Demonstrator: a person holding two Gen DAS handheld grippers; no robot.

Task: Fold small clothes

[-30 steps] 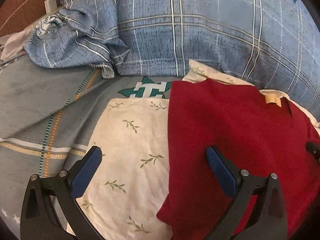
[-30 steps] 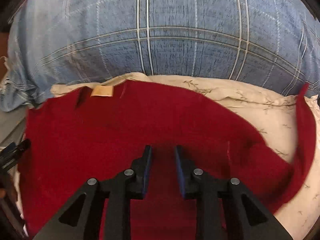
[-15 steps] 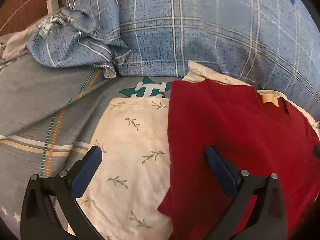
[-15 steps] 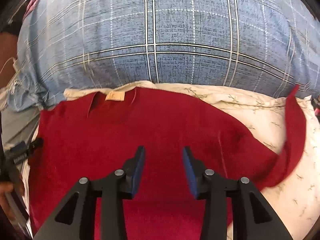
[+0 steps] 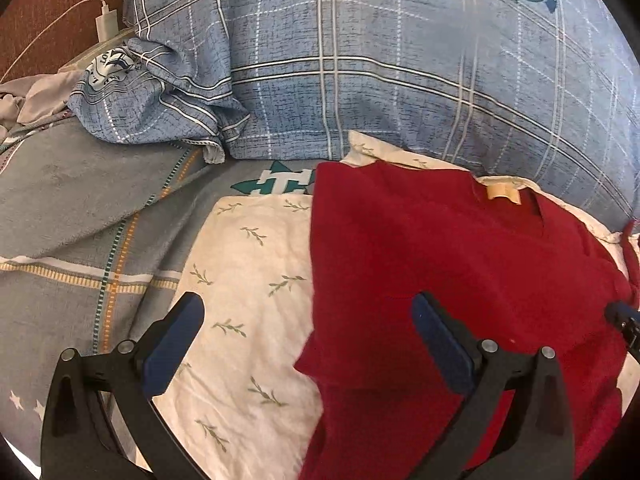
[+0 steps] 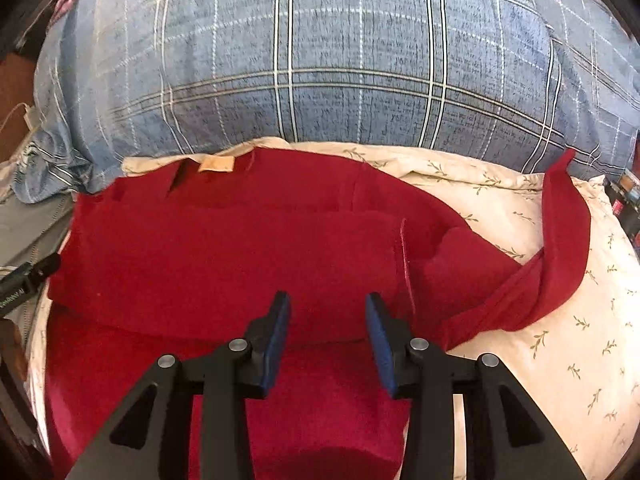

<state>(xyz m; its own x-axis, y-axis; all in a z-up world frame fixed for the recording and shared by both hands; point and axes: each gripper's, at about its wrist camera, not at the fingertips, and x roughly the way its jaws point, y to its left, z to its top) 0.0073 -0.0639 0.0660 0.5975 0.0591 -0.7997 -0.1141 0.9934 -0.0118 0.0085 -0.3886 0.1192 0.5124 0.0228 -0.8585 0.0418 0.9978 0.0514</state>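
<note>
Two grippers, left gripper (image 5: 306, 320) and right gripper (image 6: 326, 312) above red sweater (image 6: 224, 256), jaws spread, empty

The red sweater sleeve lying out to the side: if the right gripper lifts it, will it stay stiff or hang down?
Probably it hangs limp: the sleeve already curves and creases over the cream leaf-print pillow. The red sweater looks like thick, fuzzy knit, so it should hardly slip from the open right gripper. It likely drags neighbouring fabric along.
</note>
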